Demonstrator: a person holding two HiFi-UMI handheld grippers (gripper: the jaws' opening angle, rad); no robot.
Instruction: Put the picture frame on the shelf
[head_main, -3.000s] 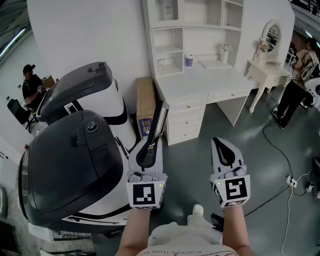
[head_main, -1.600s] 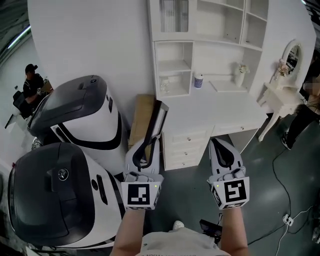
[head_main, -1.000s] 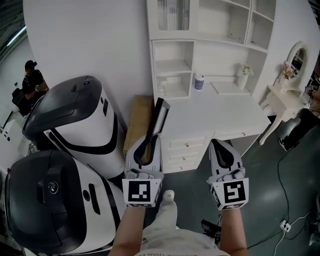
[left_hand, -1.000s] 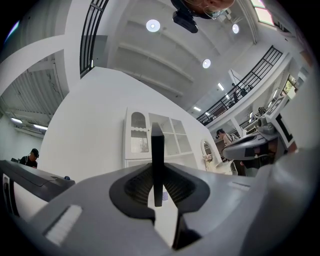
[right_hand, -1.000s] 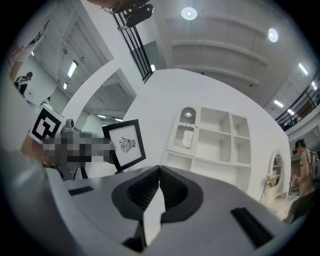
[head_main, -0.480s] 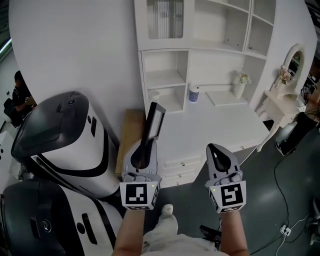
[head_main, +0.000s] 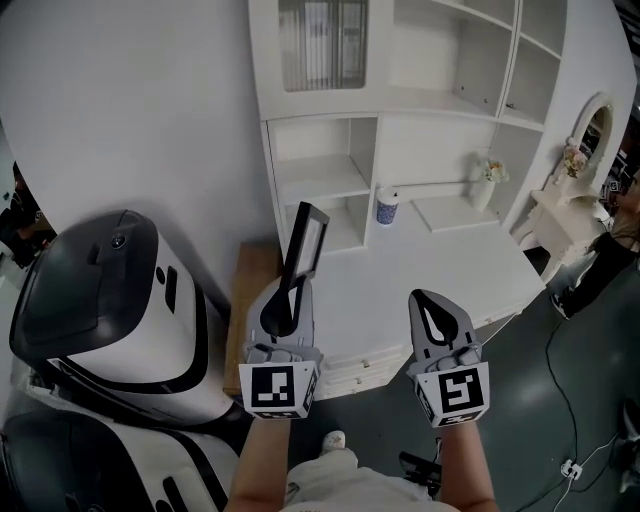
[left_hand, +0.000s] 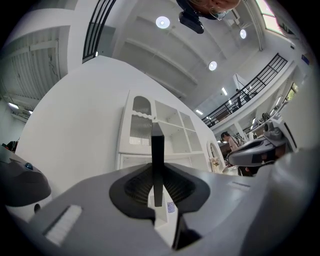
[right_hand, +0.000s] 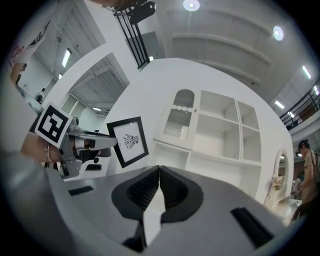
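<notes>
Clamping picture frame (head_main: 307, 240) edge-on, left hand-held gripper (head_main: 287, 298); drawing (right_hand: 129, 141) visible only from closed right hand-held gripper (head_main: 437, 315).

Matt black picture frame (head_main: 303, 245); smooth white-painted shelf (head_main: 315, 180); brown cardboard box (head_main: 252, 295)

The person's left forearm (head_main: 266, 462) and right forearm (head_main: 466, 470) rise side by side from the 6 o'clock edge of the head view, bare, with both tools aimed toward 12 o'clock. The left gripper (head_main: 293, 290) tips slightly toward 1 o'clock, its jaws clamped on the lower end of the picture frame (head_main: 303, 240), which stands up out of them. The right gripper (head_main: 430, 300) is level at its 3 o'clock, well apart, with its jaws together and nothing between them.
</notes>
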